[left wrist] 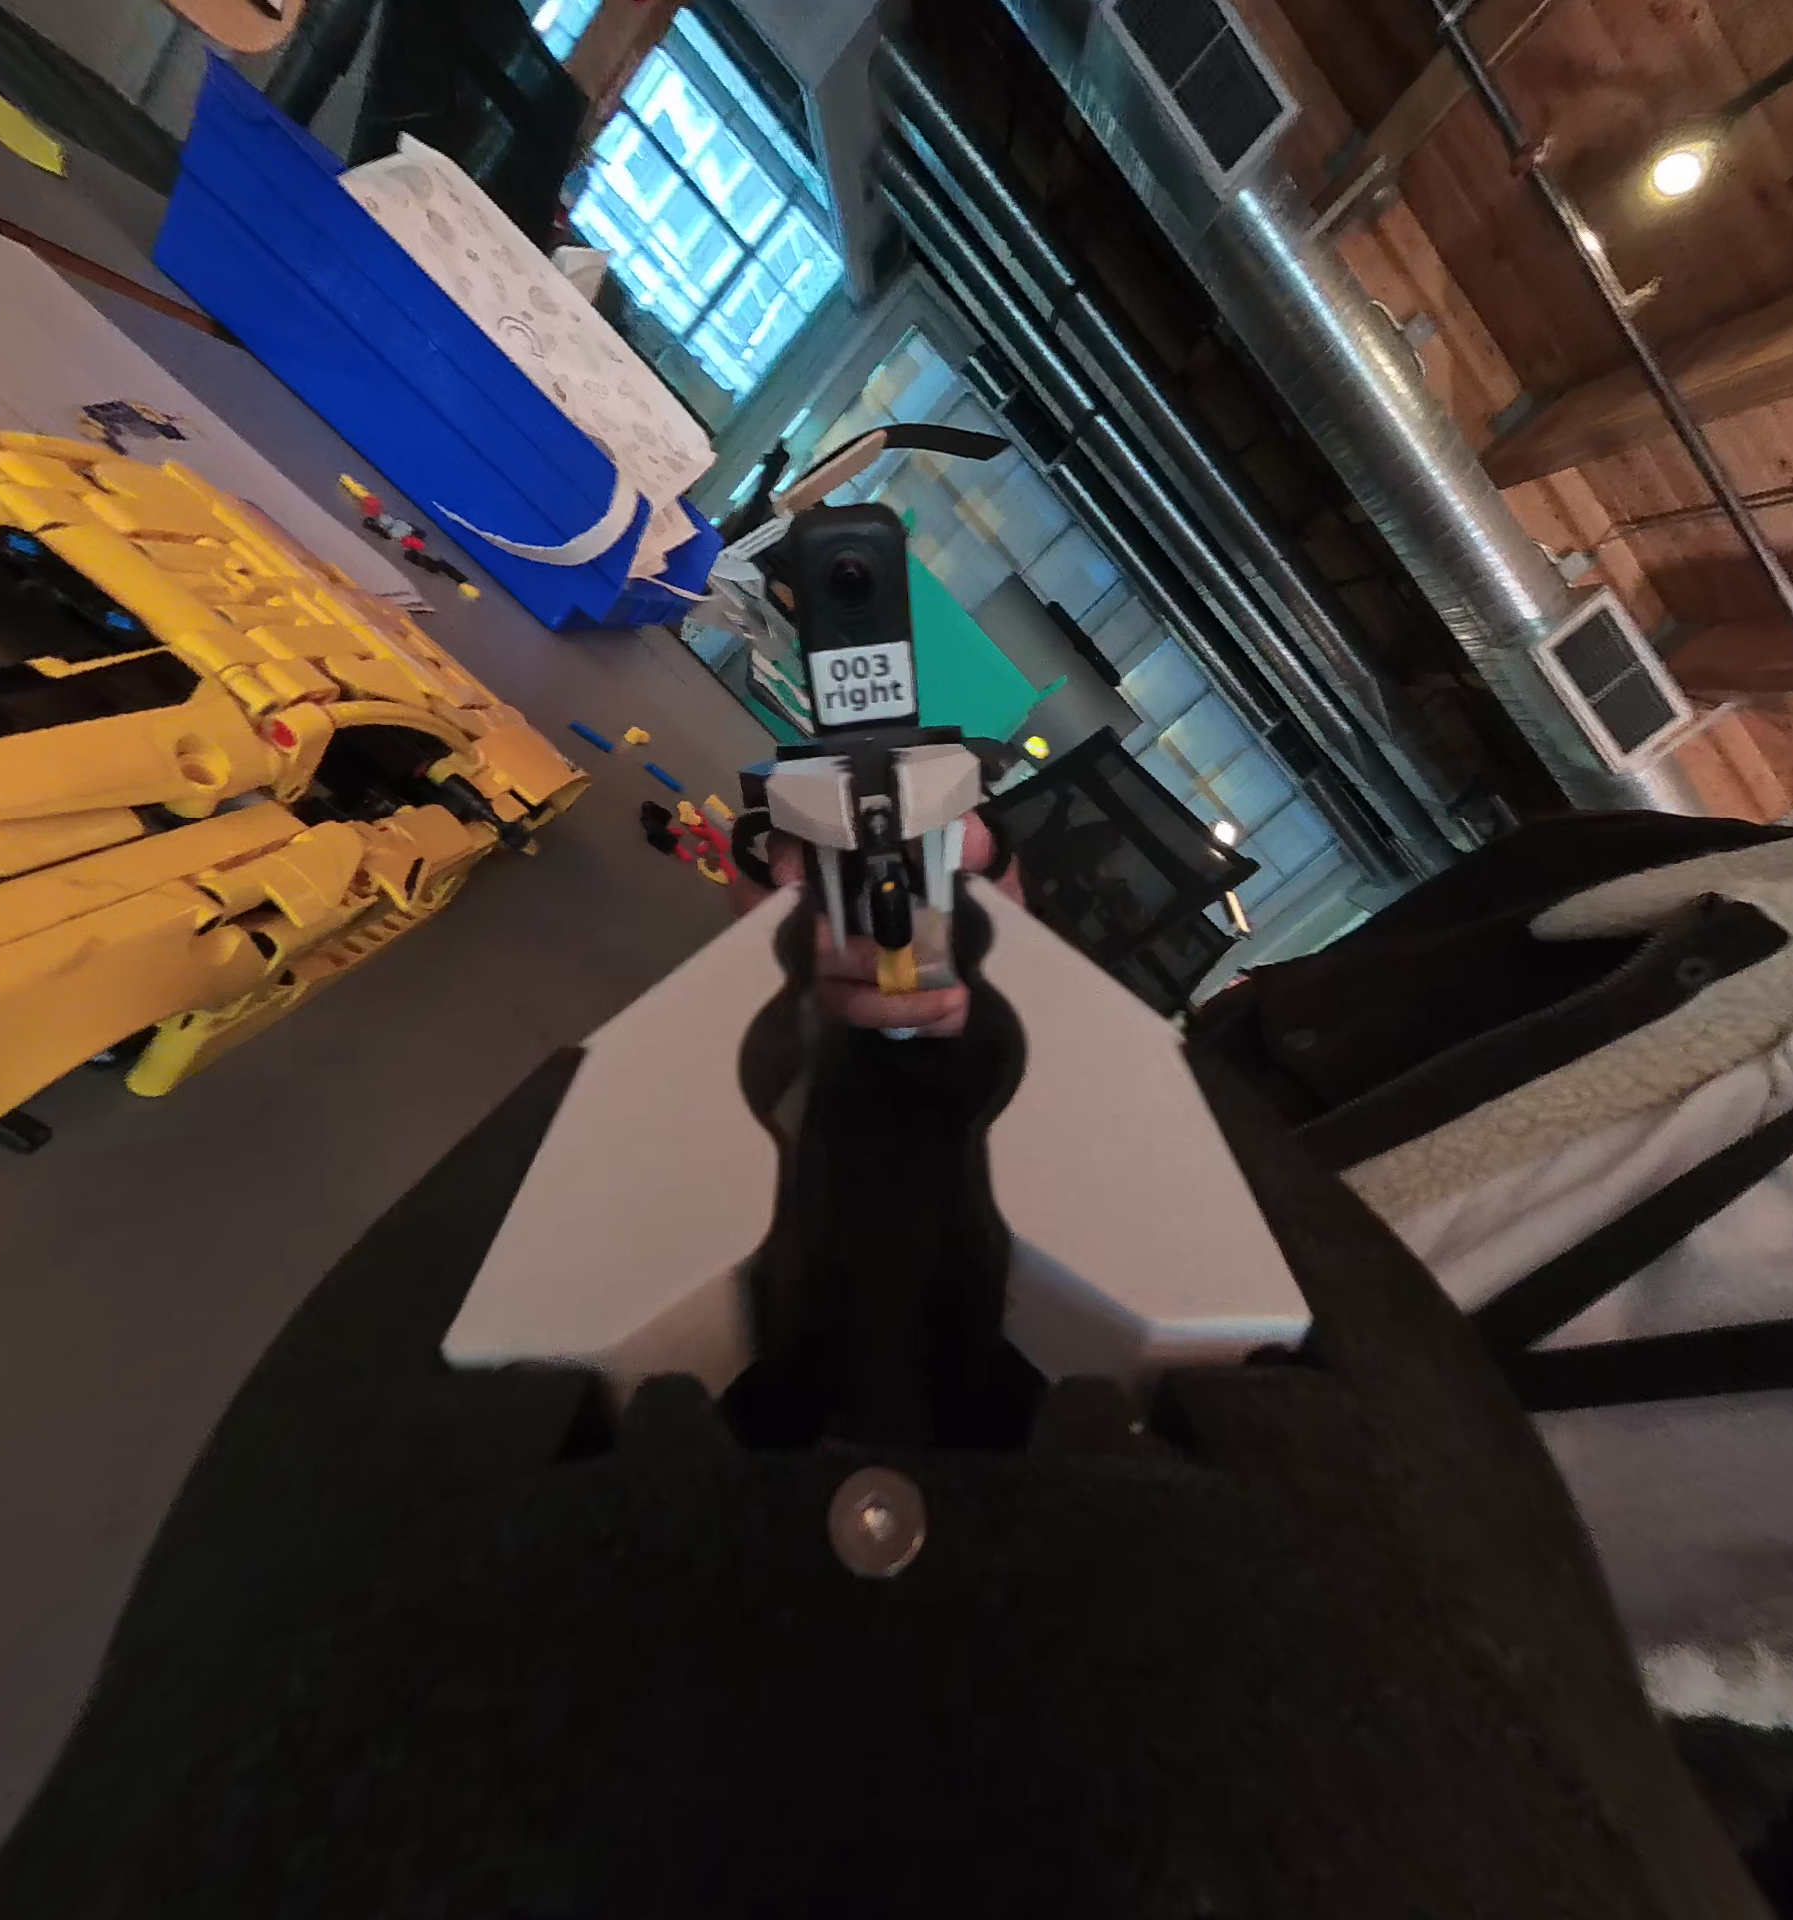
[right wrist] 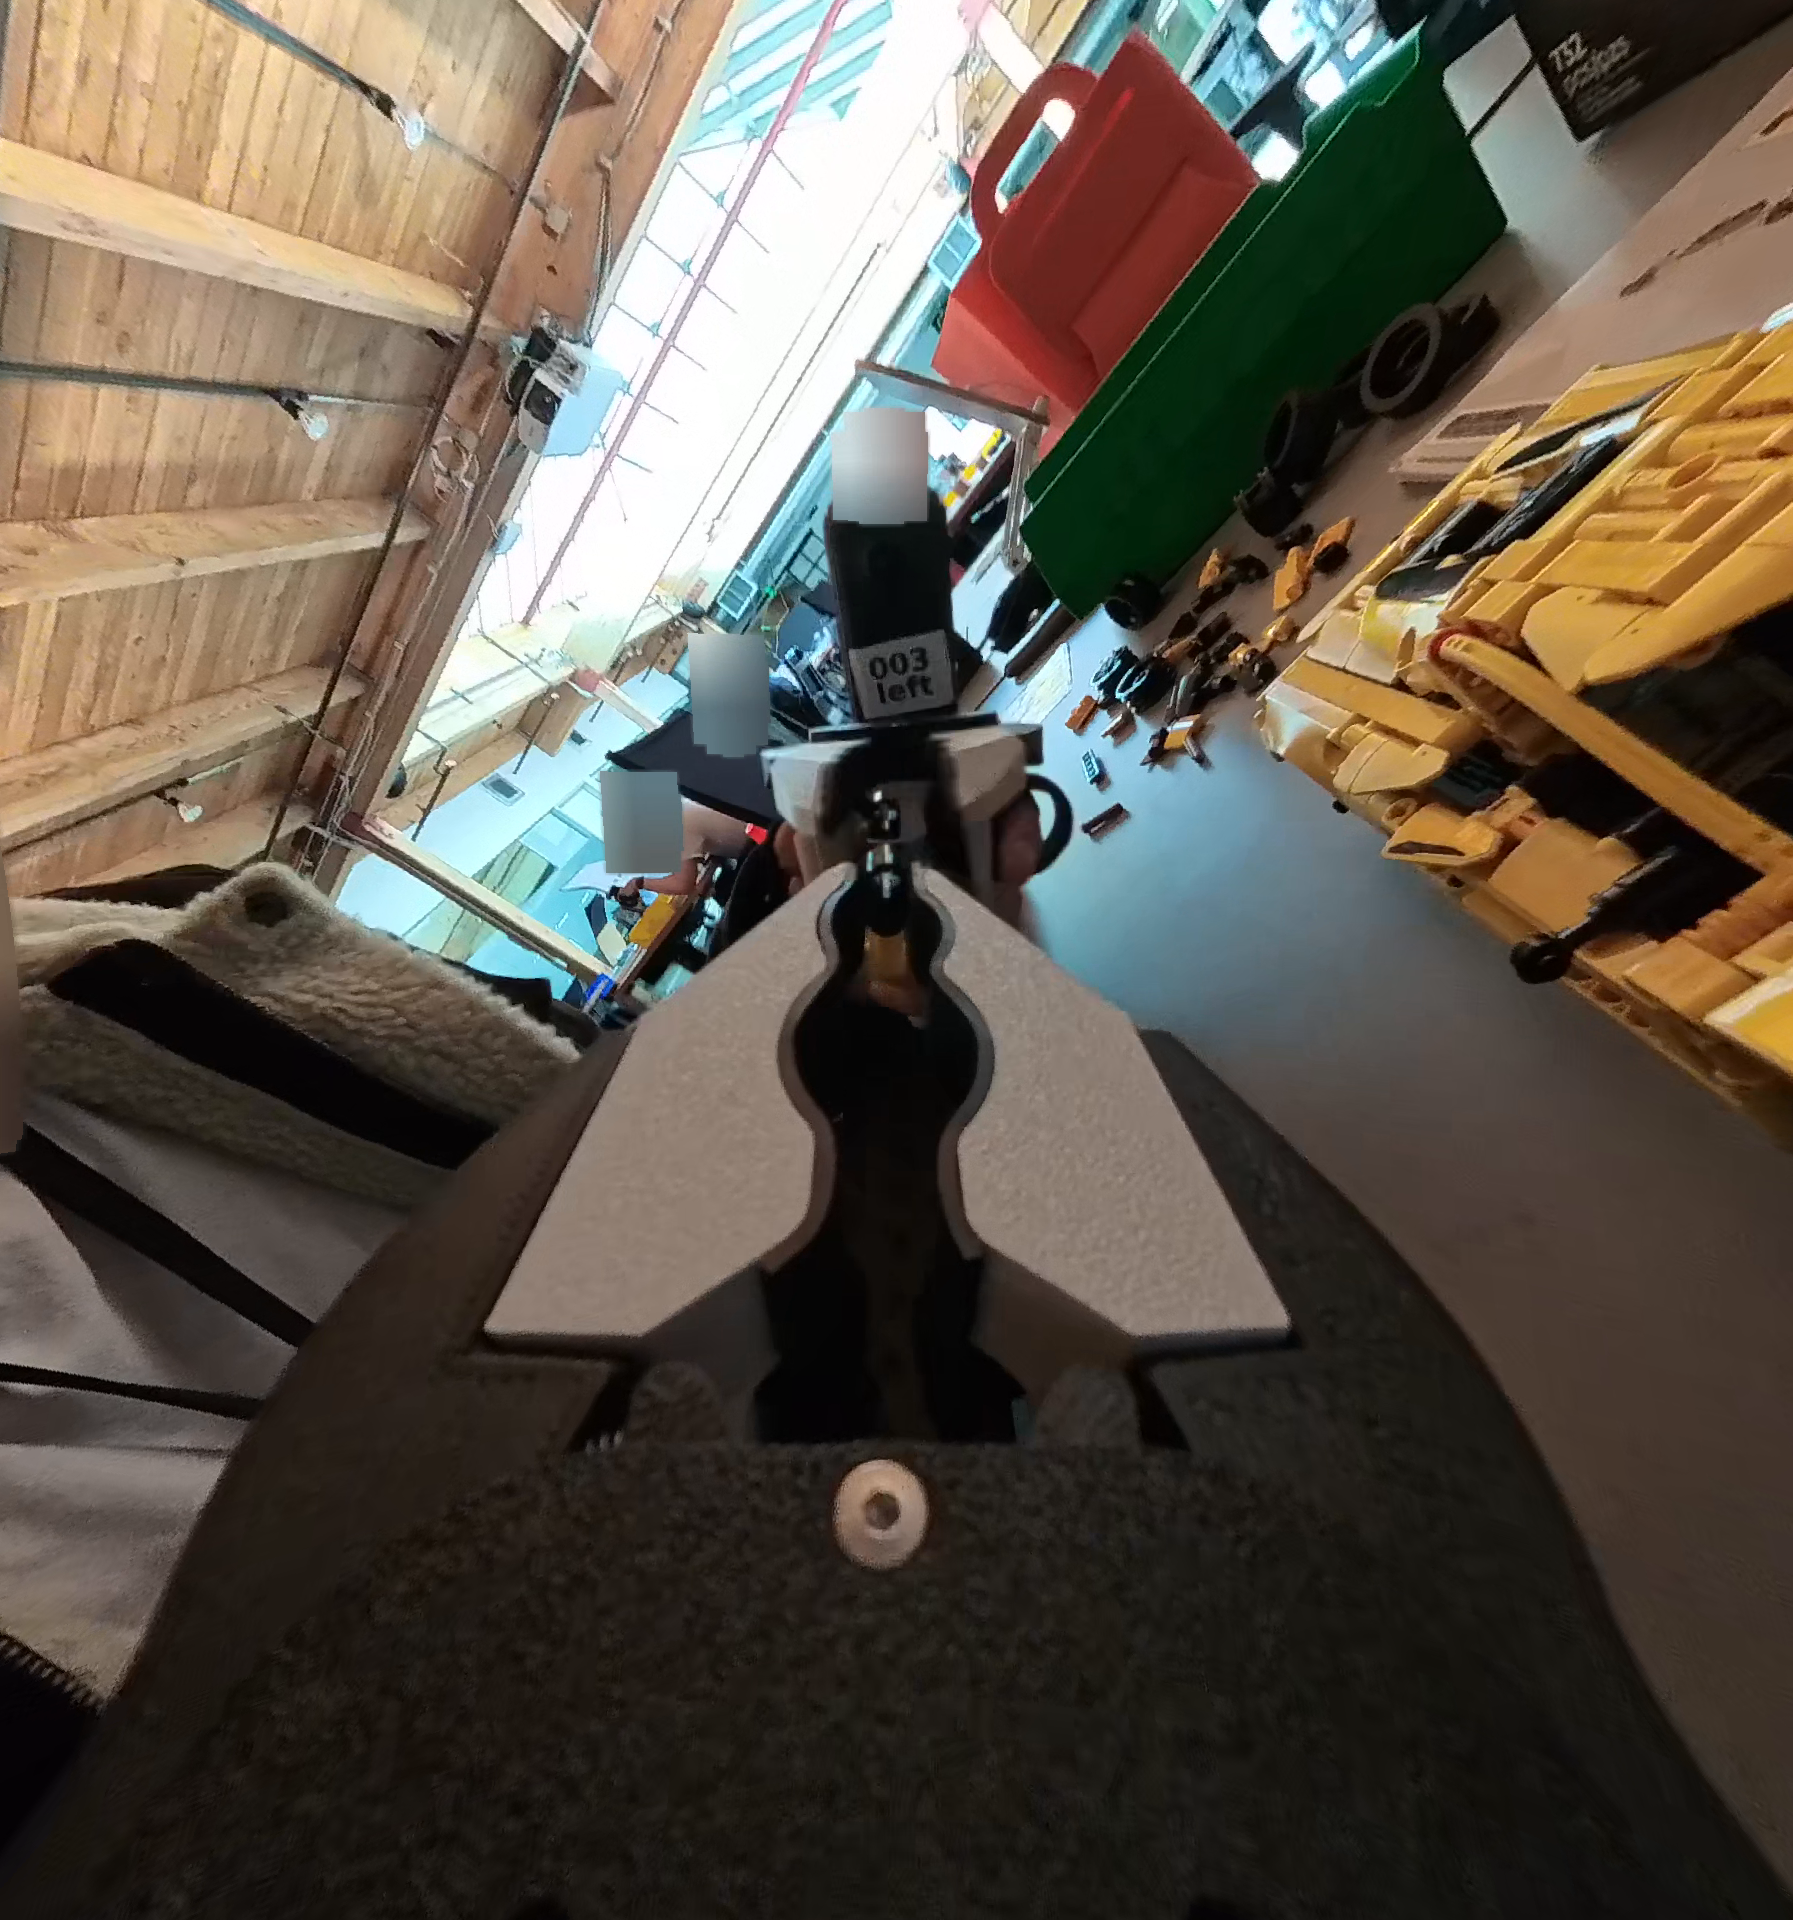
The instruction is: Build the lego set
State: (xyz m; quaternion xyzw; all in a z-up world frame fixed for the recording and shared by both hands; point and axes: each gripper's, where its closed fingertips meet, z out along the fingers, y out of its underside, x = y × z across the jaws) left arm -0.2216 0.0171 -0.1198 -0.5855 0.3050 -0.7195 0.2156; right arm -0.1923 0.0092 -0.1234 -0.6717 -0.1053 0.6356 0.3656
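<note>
My two grippers face each other tip to tip above the table (left wrist: 196,1299), both raised and tilted. The left gripper (left wrist: 887,925) has its fingers drawn close together, pinching one end of a small black-and-yellow lego piece (left wrist: 892,935); the right gripper (right wrist: 887,914) pinches the other end of the same piece, its fingers likewise nearly together. To the left of my left gripper, on the table, sits the big yellow lego car (left wrist: 196,748), with loose small bricks (left wrist: 689,821) scattered between it and the gripper tips. Farther off beyond the car stands a blue bin (left wrist: 352,343) holding crumpled white printed paper bags (left wrist: 549,312) that spill over its rim. From the right wrist view the car lies to the right of the right gripper, with black wheels (right wrist: 1401,364) and more loose parts beyond it, beside a green bin (right wrist: 1235,395) and a red bin (right wrist: 1089,229); I cannot tell what those two hold.
</note>
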